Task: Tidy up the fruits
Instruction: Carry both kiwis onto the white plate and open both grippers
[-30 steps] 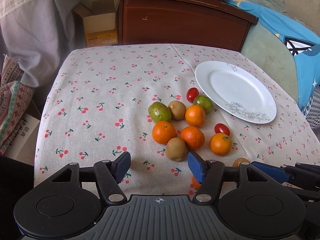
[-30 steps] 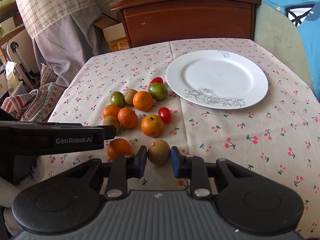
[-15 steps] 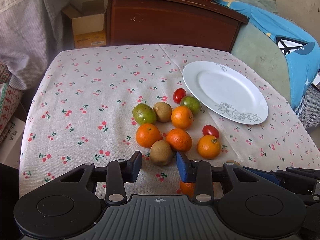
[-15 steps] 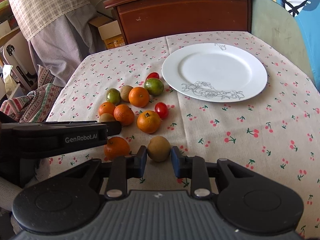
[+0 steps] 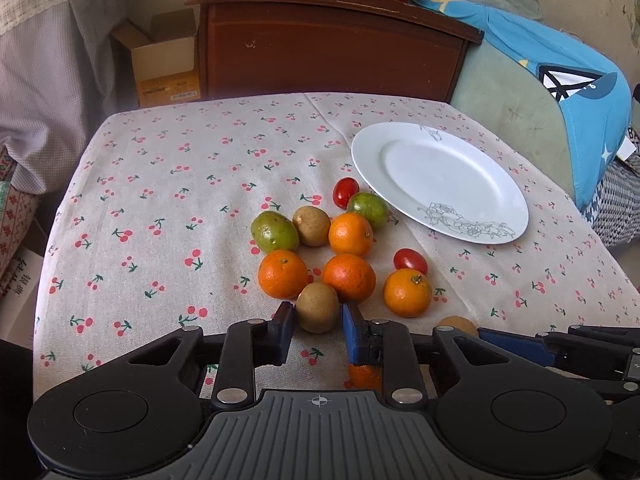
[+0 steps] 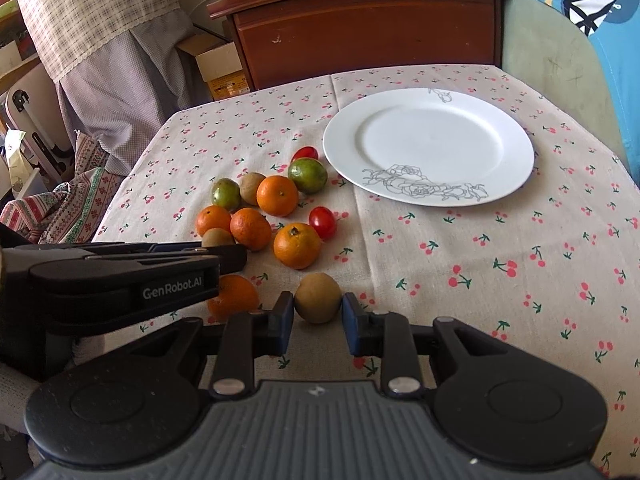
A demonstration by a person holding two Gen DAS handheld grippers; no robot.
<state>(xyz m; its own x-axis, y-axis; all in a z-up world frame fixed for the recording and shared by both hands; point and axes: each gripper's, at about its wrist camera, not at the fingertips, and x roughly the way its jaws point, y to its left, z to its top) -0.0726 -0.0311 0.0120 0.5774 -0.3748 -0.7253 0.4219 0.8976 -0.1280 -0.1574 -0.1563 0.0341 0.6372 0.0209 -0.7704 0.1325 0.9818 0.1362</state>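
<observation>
In both wrist views a brown kiwi is framed by blue pads at the lower centre: the left gripper (image 5: 318,322) around one kiwi (image 5: 318,307), the right gripper (image 6: 318,322) around another kiwi (image 6: 318,298). The pads seem closed on each fruit, probably for carrying to the bare plate (image 6: 516,148) at the upper right.

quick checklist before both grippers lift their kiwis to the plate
1. Left gripper brackets its kiwi: ok, though firm contact cannot tell.
2. Right gripper brackets the near kiwi: ok, grip cannot tell.
3. Plate bare to receive fruit: ok.
4. Neighbours clear of left kiwi: not ok, an orange touches it.
5. Right kiwi's neighbours clear: ok.
6. Grippers apart from each other: cannot tell, they sit close.
</observation>
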